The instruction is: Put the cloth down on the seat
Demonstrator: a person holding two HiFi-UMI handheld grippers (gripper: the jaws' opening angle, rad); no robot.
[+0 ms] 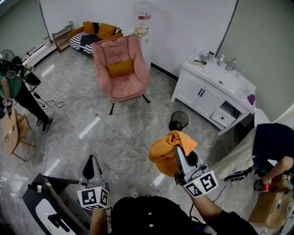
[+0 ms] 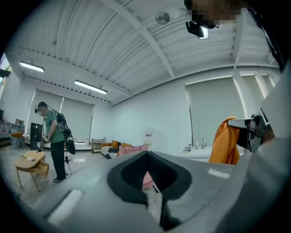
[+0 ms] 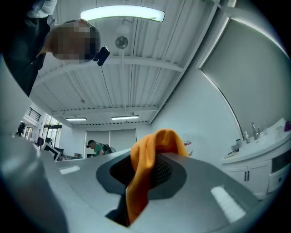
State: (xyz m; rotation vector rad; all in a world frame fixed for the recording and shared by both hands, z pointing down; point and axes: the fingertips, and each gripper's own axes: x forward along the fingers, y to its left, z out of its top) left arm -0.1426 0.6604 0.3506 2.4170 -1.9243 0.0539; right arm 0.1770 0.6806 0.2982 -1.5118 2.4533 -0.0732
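As the right claw (image 1: 179, 152) grips it, the orange cloth (image 1: 161, 156) — bunched — drapes over the claw's tip.

We are looking at a brightly, evenly lit room. In the head view the glossy floor (image 1: 115, 133) is throwing back pale streaks of overhead light, and the pink armchair (image 1: 121, 69) is casting only a soft shadow. In the right gripper view a ceiling lamp (image 3: 122, 13) is blowing out to pure white. In the left gripper view tube lights (image 2: 91, 86) are glowing along the ceiling. Both gripper views are bending straight lines and darkening to black at the corners. The left gripper (image 2: 148, 170) and right gripper (image 3: 148, 170) are blurring close to their lenses, and the orange cloth (image 3: 159, 139) is showing soft edges too.
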